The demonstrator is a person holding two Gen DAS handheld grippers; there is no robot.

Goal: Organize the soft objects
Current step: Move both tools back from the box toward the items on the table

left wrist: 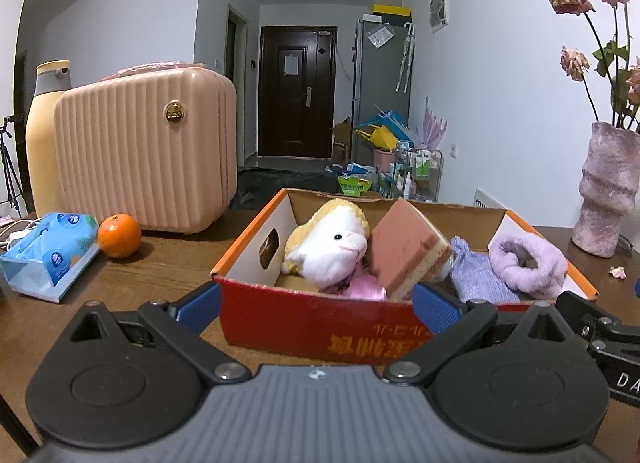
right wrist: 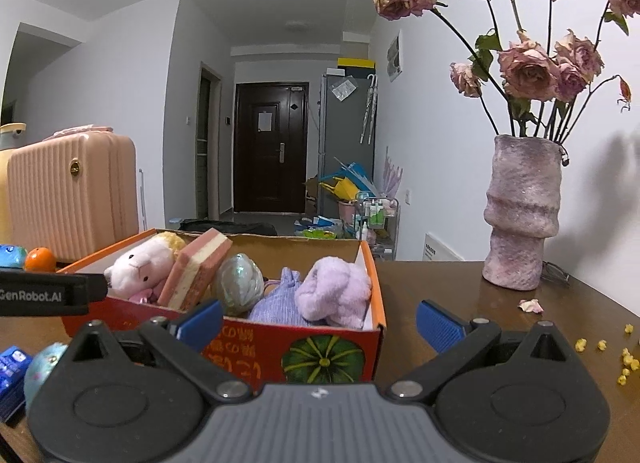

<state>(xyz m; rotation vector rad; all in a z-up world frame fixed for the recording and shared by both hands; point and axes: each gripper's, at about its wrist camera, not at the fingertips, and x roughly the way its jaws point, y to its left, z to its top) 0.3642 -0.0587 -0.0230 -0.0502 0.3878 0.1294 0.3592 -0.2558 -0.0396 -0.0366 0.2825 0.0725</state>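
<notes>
An orange-red cardboard box (left wrist: 304, 323) (right wrist: 312, 347) stands on the brown table. Inside it lie a white and yellow plush animal (left wrist: 332, 243) (right wrist: 138, 265), a pink sponge (left wrist: 404, 251) (right wrist: 196, 271), a lilac knitted pouch (left wrist: 480, 279) (right wrist: 280, 299), a fluffy purple cloth (left wrist: 528, 263) (right wrist: 336, 291) and a shiny greenish ball (right wrist: 238, 283). My left gripper (left wrist: 316, 307) is open just before the box's near wall, nothing between its fingers. My right gripper (right wrist: 320, 321) is open at the box's right corner, empty. The left gripper's body (right wrist: 44, 295) shows at the left of the right wrist view.
A pink ribbed case (left wrist: 148, 147), a yellow bottle (left wrist: 44, 123), an orange (left wrist: 119, 235) and a blue tissue pack (left wrist: 48, 255) sit to the left. A pink vase with dried roses (right wrist: 520, 215) stands right, with petals (right wrist: 530, 305) and yellow crumbs (right wrist: 624, 359) on the table.
</notes>
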